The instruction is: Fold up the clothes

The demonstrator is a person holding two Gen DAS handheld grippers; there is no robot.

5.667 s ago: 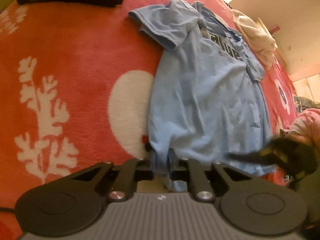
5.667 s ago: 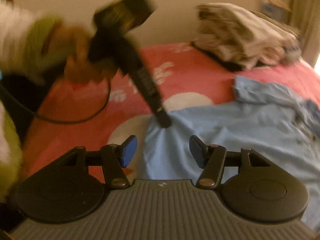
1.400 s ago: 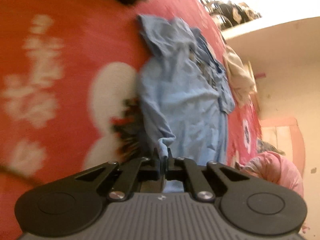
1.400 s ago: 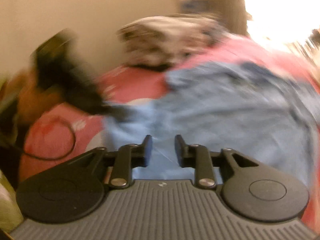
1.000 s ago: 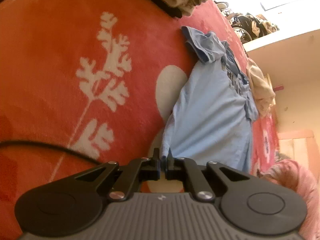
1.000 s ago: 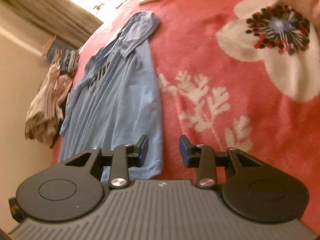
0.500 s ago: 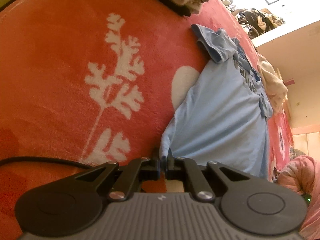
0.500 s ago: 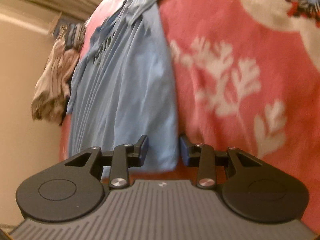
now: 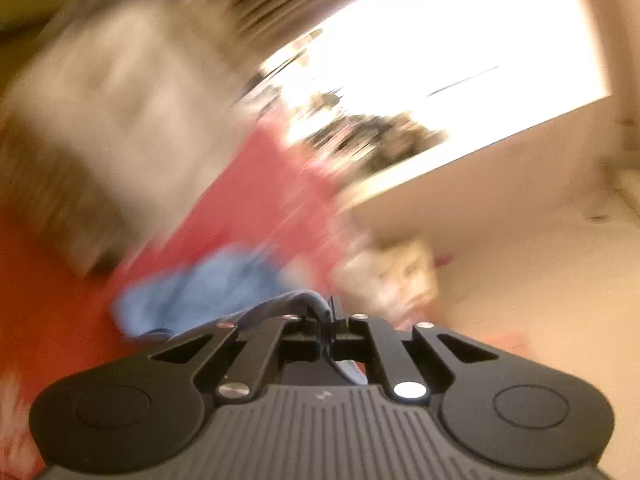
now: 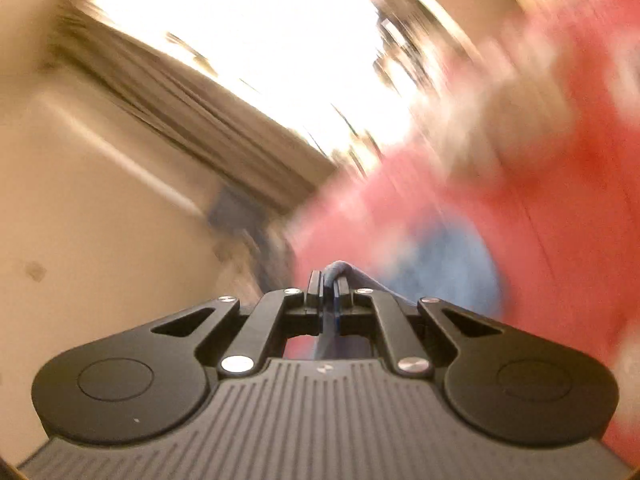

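Note:
Both views are heavily blurred by motion. The light blue T-shirt (image 9: 208, 280) lies on the red floral bedspread (image 9: 256, 200), with one hem corner lifted off it. My left gripper (image 9: 329, 312) is shut on that corner, and a fold of blue cloth runs out to the left of the jaws. In the right wrist view the same T-shirt (image 10: 444, 268) shows as a blue patch on the bedspread (image 10: 540, 208). My right gripper (image 10: 328, 282) is shut on the other hem corner, with a bunch of blue cloth poking out above the pads.
A blurred pale heap of clothes (image 9: 100, 120) sits at the upper left of the bed. A cream garment (image 9: 396, 276) lies by the beige wall (image 9: 520, 260). A bright window (image 10: 260, 20) with a curtain (image 10: 192, 120) is ahead.
My right gripper has closed on the shirt's hem corner. Both grippers have risen and tipped up, lifting the hem off the bed, so the window and wall now fill the views.

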